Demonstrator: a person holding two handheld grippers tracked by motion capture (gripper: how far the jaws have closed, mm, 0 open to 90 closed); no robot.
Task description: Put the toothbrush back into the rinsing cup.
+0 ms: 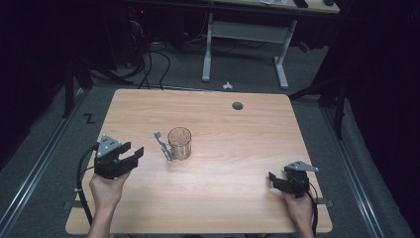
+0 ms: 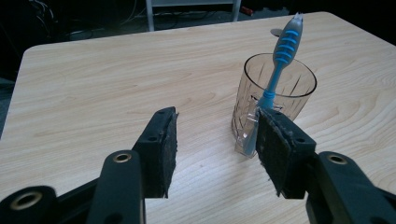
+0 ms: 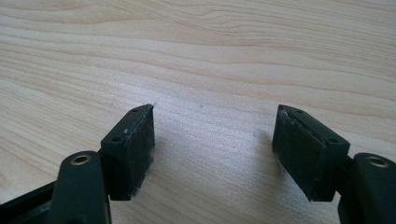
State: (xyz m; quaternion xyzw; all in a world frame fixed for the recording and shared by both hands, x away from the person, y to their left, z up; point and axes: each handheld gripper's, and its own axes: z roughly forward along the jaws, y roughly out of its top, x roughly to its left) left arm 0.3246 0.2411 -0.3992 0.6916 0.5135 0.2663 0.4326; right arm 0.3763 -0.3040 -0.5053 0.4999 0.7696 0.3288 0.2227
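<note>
Toothbrush (image 1: 163, 144) leans on the outside of a clear glass (image 1: 179, 143) mid-bench (image 1: 223, 198), high view; left tongs (image 1: 132, 154) held just left of it, jaws spread, aimed at the glass; right tongs (image 1: 272, 179) rest near the front right edge, well apart. Left gripper view: toothbrush (image 2: 280, 60) head up, handle foot on the wood against the glass (image 2: 280, 93); jaws empty. Right gripper view: right tongs (image 3: 212, 140) spread over bare wood. Judged step: approach; next, advance and close on the handle.
</note>
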